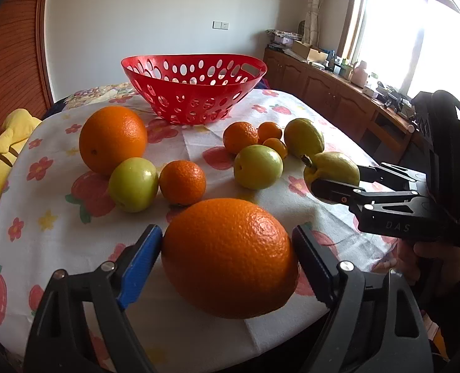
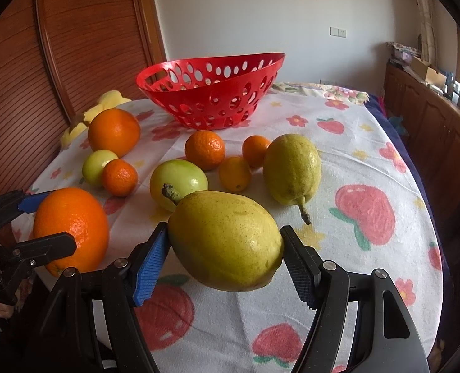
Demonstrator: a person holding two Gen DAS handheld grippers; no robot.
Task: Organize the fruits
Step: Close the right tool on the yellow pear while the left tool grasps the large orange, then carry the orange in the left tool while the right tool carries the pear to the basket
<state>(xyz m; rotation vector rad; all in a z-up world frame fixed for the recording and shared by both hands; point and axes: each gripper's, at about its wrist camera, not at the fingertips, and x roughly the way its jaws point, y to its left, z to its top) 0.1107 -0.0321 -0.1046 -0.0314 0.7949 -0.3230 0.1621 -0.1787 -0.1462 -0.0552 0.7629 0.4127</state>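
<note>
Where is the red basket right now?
The red basket sits at the far end of the flowery tablecloth, behind all the loose fruit in both wrist views. The nearest fruit is the big orange, in front of it to the left.

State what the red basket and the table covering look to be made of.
Red basket: probably moulded plastic, glossy, with thin rigid walls and clean oval cut-outs. Tablecloth: seemingly a woven fabric, matte, with printed strawberries and flowers and soft creases; its exact fibre is unclear.
</note>
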